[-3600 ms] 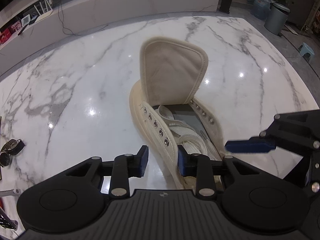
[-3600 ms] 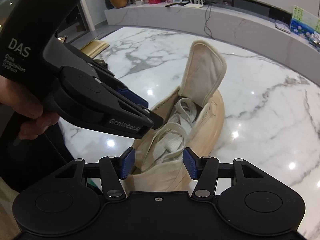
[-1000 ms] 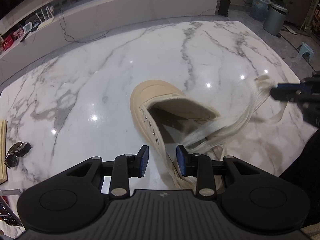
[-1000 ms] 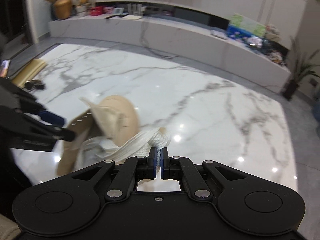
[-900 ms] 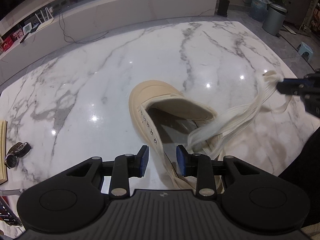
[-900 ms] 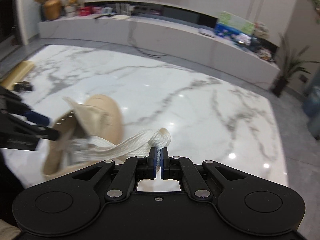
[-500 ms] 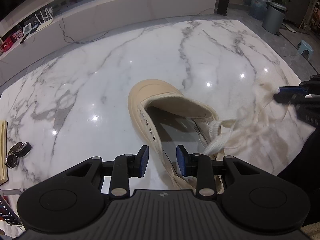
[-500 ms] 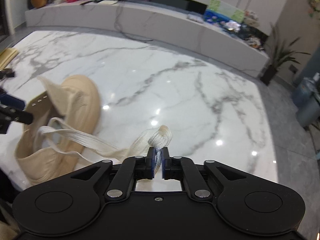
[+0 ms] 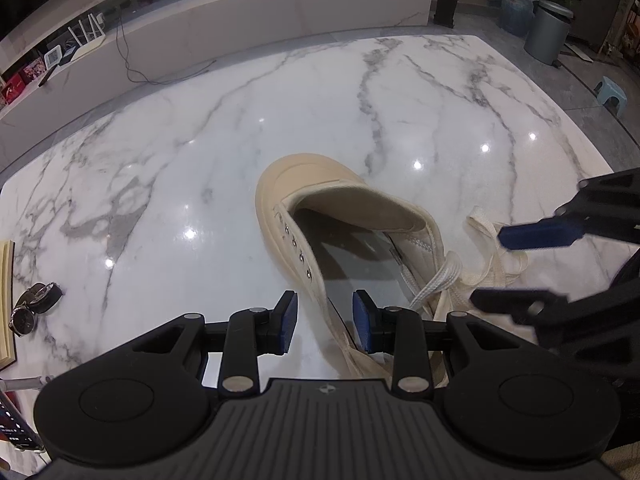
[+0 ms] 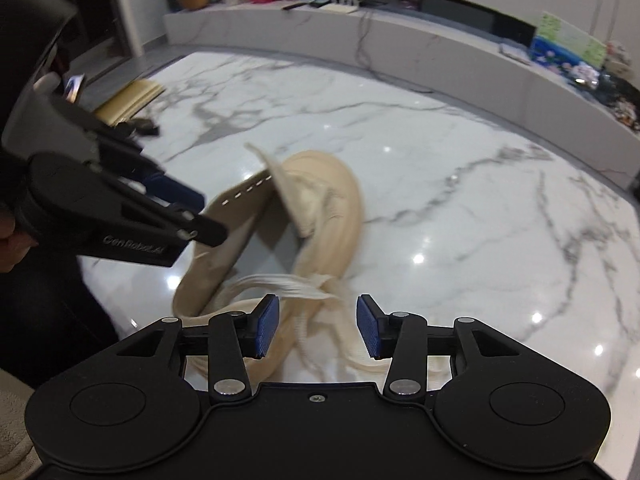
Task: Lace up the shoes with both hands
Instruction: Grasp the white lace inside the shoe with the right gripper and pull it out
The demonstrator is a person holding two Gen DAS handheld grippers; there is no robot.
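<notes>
A cream high-top shoe (image 9: 304, 176) lies on the white marble table (image 9: 200, 160), toe pointing away, its tongue folded to the right. My left gripper (image 9: 325, 322) straddles the shoe's eyelet-side wall near the heel; marble shows between the left pad and the wall. The white lace (image 9: 440, 280) spills loose from the shoe's right side onto the table. My right gripper (image 9: 488, 266) hovers over that lace, its jaws opening. In the right wrist view the lace (image 10: 296, 286) lies blurred just beyond the spread right gripper (image 10: 317, 330), free of the pads, beside the shoe (image 10: 336, 200).
A wristwatch (image 9: 34, 308) and a book's edge (image 9: 6, 304) lie at the table's left side. A gold book (image 10: 132, 98) rests at a far corner. A long white bench (image 9: 240, 20) runs behind the table. A person's hand (image 10: 8, 240) holds the left gripper.
My right gripper opened and let go of the lace, which fell slack beside the shoe. It then swung back toward the shoe and lower. The left gripper stayed put.
</notes>
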